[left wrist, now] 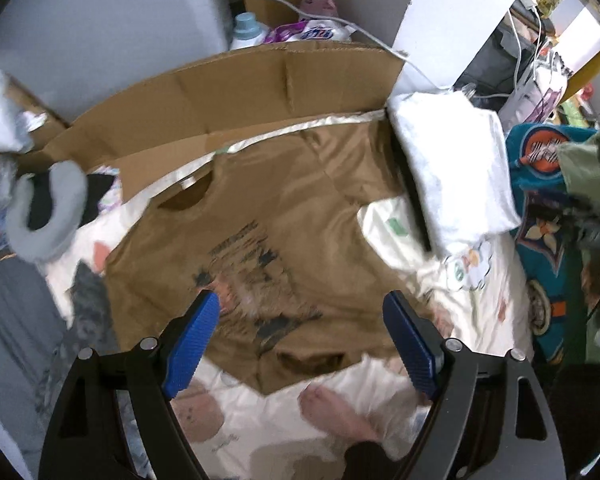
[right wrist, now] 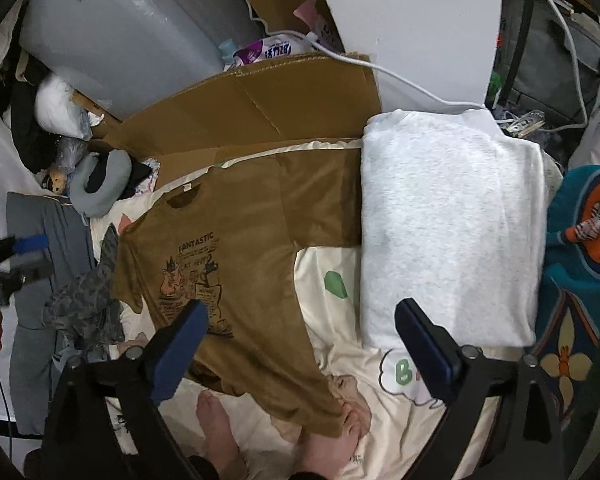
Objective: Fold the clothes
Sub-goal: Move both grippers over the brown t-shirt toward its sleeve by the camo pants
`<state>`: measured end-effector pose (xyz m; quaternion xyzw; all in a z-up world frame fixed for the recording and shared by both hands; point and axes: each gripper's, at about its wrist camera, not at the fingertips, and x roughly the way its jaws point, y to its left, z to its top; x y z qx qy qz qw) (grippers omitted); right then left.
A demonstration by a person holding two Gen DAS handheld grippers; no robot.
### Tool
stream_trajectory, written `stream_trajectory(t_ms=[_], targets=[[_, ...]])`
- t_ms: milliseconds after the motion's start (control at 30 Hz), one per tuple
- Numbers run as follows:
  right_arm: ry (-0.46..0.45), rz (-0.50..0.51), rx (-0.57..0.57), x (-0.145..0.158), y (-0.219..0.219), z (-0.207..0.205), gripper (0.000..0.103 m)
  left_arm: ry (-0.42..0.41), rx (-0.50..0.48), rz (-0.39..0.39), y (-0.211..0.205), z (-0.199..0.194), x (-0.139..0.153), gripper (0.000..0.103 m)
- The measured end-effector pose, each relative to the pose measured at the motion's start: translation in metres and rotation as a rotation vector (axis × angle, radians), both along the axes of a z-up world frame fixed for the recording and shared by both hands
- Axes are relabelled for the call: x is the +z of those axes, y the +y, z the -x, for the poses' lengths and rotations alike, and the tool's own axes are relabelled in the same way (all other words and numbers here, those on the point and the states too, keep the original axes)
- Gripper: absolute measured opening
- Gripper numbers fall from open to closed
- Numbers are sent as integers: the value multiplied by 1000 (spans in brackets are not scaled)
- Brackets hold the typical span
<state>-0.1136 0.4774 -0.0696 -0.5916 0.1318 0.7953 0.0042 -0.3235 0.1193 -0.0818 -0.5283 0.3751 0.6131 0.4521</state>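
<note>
Both grippers, left (left wrist: 300,312) and right (right wrist: 302,320), hang jaws apart, empty, above brown t-shirt (right wrist: 244,248) (spread flat on bed (right wrist: 332,344)).

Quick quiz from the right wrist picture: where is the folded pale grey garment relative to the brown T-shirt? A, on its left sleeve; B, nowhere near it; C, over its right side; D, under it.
C: the folded pale grey garment covers the right edge of the spread brown T-shirt.

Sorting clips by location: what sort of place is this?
Most likely a cluttered bedroom at home: the brown T-shirt lies on a cartoon-print sheet, with a grey neck pillow and laundry detergent bottles nearby.
</note>
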Motion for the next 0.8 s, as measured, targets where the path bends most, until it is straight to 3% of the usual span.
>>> stream_trajectory(t_ms=[200,567,800], targets=[[5,-42,29,46,-5,-11,102,34,18,38,-50,-1,23,84],[32,-73,44,129,-15,-33,102,60,86,1,-128,7,78,84],[56,-75,88,157,-37,-34,102,84,155,-7,-170,31,87,84]])
